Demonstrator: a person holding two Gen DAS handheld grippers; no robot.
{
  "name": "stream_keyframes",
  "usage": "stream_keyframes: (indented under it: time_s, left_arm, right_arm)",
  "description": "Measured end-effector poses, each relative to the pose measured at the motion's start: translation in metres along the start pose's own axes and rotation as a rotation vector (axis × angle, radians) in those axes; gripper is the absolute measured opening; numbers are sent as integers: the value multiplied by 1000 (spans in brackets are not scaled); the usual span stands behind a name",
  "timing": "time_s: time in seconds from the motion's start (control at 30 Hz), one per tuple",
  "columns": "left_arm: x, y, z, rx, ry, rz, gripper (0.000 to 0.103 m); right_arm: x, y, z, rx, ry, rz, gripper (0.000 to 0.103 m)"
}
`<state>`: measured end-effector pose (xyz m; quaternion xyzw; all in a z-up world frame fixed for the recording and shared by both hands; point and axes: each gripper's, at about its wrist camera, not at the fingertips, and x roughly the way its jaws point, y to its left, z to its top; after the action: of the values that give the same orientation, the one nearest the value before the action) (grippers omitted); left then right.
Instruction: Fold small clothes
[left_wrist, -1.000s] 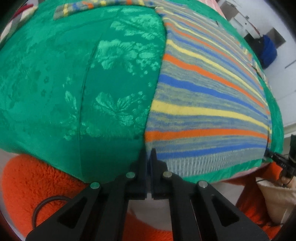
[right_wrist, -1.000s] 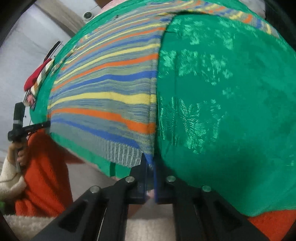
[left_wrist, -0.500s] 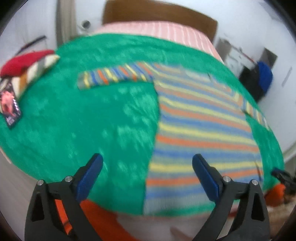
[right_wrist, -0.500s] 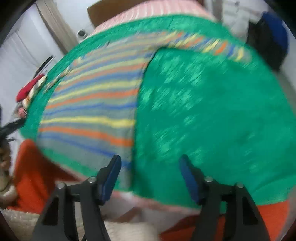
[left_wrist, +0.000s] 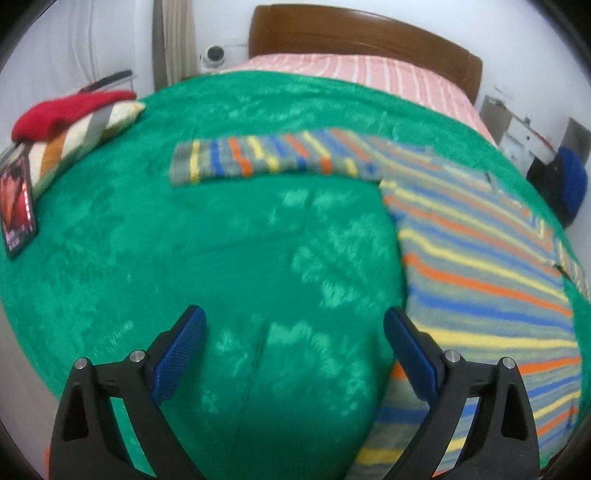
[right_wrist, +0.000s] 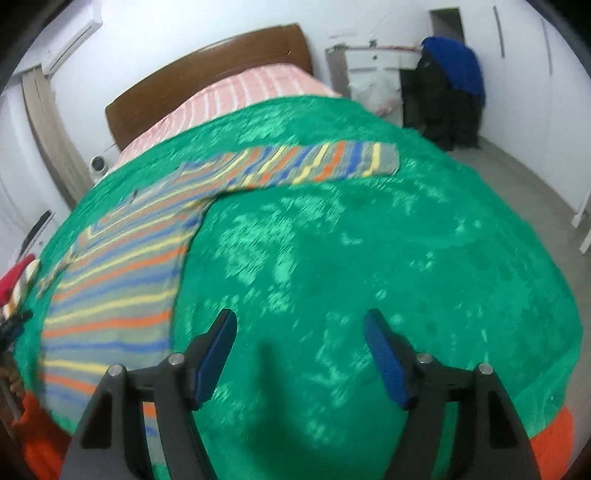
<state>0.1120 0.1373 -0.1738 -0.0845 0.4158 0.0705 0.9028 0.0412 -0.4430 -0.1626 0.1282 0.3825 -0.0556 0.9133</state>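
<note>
Both tongs, left (left_wrist: 293, 354) & right (right_wrist: 299, 356), gaping, holding nothing, jaws just opened. Striped knit sweater (left_wrist: 480, 280) lying flat: soft, light, floppy; I'm judging sleeve cuff (right_wrist: 384, 158) the best grab.

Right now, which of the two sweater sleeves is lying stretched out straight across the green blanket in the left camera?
The left sleeve: it lies flat and straight across the green blanket, cuff toward the pillow. The other sleeve only peeks at the frame's right edge.

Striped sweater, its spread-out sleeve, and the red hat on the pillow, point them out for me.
striped sweater (left_wrist: 480, 280), left wrist view, middle of the body
sleeve (right_wrist: 317, 162), right wrist view, midway along it
red hat (left_wrist: 62, 110), left wrist view, its top surface
</note>
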Motion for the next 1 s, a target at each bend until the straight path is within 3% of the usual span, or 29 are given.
stream_keyframes:
  time_s: [0.23,0.6,1.0]
  left_arm:
    - [8,-5,-12,39,17,20,99]
    - [15,-11,-19,55,29,32,102]
    - [14,-12,-20,55,34,30,102]
  right_arm:
    - [11,2,-8,-26,10,-29,71]
    - [26,7,-16,-55,27,-35,84]
    - [29,7,-18,-54,26,-32,86]
